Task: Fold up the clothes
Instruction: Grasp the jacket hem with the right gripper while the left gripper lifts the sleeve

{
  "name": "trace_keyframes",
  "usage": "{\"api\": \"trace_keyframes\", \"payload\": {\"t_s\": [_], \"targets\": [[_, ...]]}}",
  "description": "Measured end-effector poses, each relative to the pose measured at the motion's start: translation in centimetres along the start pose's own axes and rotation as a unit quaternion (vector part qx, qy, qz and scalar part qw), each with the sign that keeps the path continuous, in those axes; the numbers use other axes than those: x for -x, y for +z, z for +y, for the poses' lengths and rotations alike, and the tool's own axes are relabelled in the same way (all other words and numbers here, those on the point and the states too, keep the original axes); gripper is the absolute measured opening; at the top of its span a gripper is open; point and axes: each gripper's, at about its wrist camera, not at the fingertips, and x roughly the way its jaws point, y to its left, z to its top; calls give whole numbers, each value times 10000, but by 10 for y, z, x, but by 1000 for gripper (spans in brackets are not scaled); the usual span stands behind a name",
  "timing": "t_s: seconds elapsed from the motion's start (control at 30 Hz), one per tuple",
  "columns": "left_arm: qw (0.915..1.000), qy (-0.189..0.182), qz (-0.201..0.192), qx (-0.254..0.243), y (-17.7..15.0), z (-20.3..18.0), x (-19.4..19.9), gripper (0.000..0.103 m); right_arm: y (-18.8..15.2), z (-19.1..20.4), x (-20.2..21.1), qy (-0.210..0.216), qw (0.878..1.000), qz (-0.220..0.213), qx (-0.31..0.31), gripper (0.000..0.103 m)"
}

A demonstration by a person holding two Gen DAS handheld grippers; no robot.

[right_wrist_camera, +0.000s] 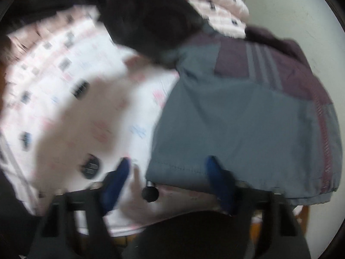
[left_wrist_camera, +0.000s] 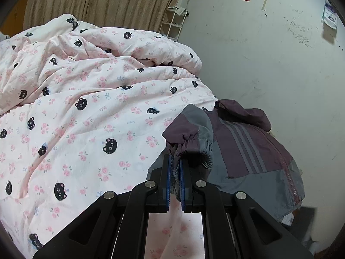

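Note:
A grey and purple jacket (left_wrist_camera: 248,151) with three pale stripes lies on the bed beside the wall. My left gripper (left_wrist_camera: 175,161) is shut on the jacket's sleeve cuff (left_wrist_camera: 189,149), which is bunched between the blue pads and lifted off the quilt. The right wrist view is blurred. In it the jacket (right_wrist_camera: 237,112) lies spread out, grey hem nearest. My right gripper (right_wrist_camera: 168,168) stands open over the hem's left corner, and its blue pads (right_wrist_camera: 120,172) are not pressing the cloth. A small black toggle (right_wrist_camera: 150,193) hangs just below the hem.
A rumpled pink quilt (left_wrist_camera: 86,108) with black cat faces covers the bed. A white scuffed wall (left_wrist_camera: 269,54) runs along the right side, with a white wire rack (left_wrist_camera: 174,23) and a tan curtain (left_wrist_camera: 103,2) behind. A dark blurred shape (right_wrist_camera: 151,17) hangs above the jacket.

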Motion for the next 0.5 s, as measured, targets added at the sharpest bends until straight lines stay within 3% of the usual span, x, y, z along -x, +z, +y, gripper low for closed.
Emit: {"api": "trace_keyframes", "payload": {"t_s": [0.1,0.17,0.23,0.27,0.5], "targets": [[10000,-43,9,27,4,6,-2,5,1,0,-13,-201,9997,159,-46,54],[9999,-62,13,81,7,12,-3,6,2,-3,-12,-105,9998,134,-103,41],[9999,-54,-25,137,11,18,-2,5,4,-6,-12,-8,9998,108,-159,20],[9999,-29,-60,160,13,21,0,5,4,-7,-10,41,9998,82,-181,16],[9986,45,-221,473,30,50,11,3,8,-20,7,525,9980,-129,-336,8]]}}
